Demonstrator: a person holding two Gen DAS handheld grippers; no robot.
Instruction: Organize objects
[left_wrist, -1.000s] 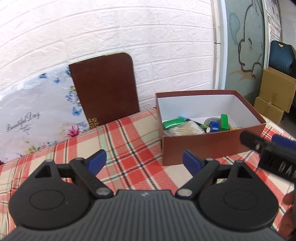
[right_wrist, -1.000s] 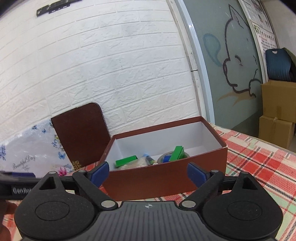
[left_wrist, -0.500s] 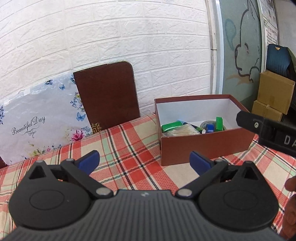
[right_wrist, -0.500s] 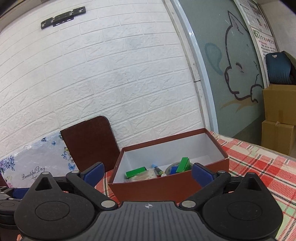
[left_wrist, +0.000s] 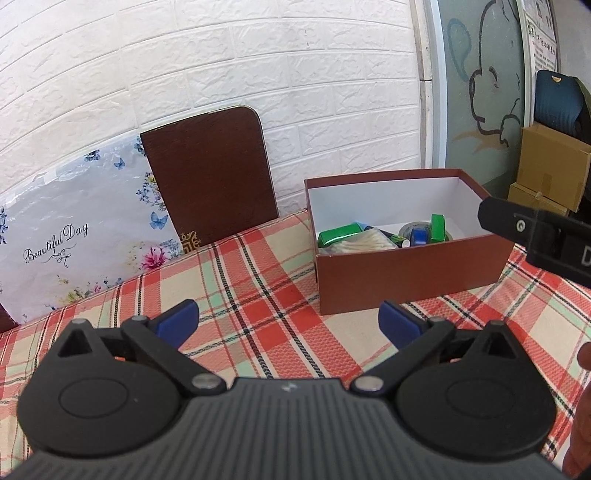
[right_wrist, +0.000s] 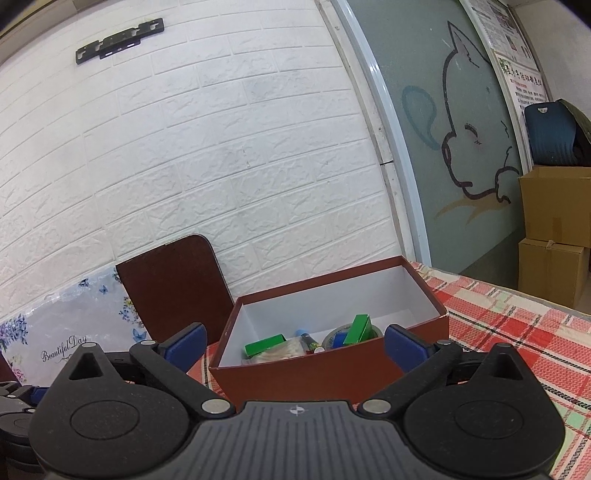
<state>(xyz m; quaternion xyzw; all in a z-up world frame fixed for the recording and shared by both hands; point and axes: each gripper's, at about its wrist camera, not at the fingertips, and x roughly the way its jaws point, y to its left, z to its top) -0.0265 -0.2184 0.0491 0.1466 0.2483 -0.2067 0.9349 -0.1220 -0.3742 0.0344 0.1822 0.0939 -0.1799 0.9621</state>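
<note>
At far left a floral panel (left_wrist: 70, 236) and a brown board (left_wrist: 210, 173) leaned on the brick wall. My left gripper (left_wrist: 288, 323) gaped empty over the plaid tablecloth (left_wrist: 258, 295). The brown box (left_wrist: 410, 273) held green packets, perhaps tape. My right gripper (right_wrist: 295, 345) stood wide, empty, facing it.

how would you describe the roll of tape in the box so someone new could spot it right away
Find the open reddish-brown box with white inside walls on the checked tablecloth. Look among the small things at its right end. The roll of tape is the grey ring lying there, the only round thing, with a green carton standing upright against it, unlike the green carton lying flat at the left.
</note>
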